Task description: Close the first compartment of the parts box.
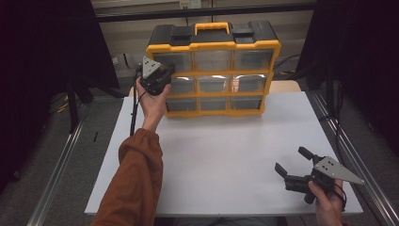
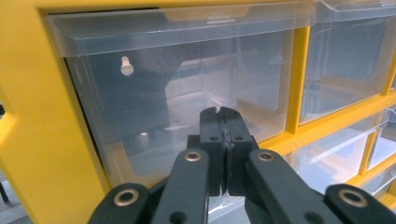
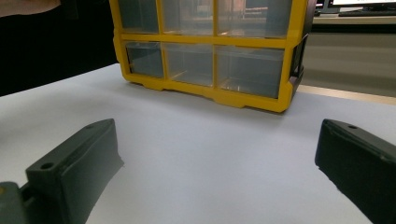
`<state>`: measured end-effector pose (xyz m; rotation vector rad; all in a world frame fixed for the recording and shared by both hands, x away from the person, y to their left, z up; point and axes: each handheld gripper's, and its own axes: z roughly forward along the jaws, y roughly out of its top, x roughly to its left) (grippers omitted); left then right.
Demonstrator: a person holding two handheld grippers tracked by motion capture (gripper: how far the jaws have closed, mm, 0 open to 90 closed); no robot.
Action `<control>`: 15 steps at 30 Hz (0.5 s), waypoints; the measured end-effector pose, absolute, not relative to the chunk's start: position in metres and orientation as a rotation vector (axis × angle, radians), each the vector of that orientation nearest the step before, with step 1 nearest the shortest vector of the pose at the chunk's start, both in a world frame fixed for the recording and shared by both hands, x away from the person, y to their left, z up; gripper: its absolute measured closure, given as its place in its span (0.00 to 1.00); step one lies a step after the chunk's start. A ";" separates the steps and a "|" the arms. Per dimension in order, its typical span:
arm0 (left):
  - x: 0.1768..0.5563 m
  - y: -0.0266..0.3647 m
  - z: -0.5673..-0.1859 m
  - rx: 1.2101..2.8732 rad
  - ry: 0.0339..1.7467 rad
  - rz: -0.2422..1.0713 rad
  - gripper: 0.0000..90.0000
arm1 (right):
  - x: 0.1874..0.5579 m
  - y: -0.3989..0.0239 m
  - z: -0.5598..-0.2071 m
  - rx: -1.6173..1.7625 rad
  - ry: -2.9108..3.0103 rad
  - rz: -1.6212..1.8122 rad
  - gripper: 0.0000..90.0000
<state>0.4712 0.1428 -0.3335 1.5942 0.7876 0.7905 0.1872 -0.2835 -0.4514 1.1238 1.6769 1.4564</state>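
Note:
A yellow and black drawer cabinet (image 1: 214,44) with clear plastic drawers stands upright at the far side of the white table (image 1: 221,155). My left gripper (image 1: 165,76) is held up against its left column, jaws shut with nothing between them. In the left gripper view its tips (image 2: 223,113) sit right in front of the clear top-left drawer (image 2: 187,88); I cannot tell if they touch it. My right gripper (image 1: 292,160) hovers low over the table's near right corner, open and holding nothing. In the right gripper view its gap (image 3: 217,128) faces the cabinet (image 3: 205,56).
The drawers look empty through their clear fronts. A black carry handle (image 1: 212,27) framed in yellow tops the cabinet. Metal rails (image 1: 56,174) run along both sides of the table. Dark curtains hang left and right. A person's orange sleeve (image 1: 139,174) reaches up the table's left side.

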 end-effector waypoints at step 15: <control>0.445 0.144 -0.337 1.592 0.812 0.821 0.52 | 0.187 -0.282 -0.452 1.131 1.681 1.450 0.00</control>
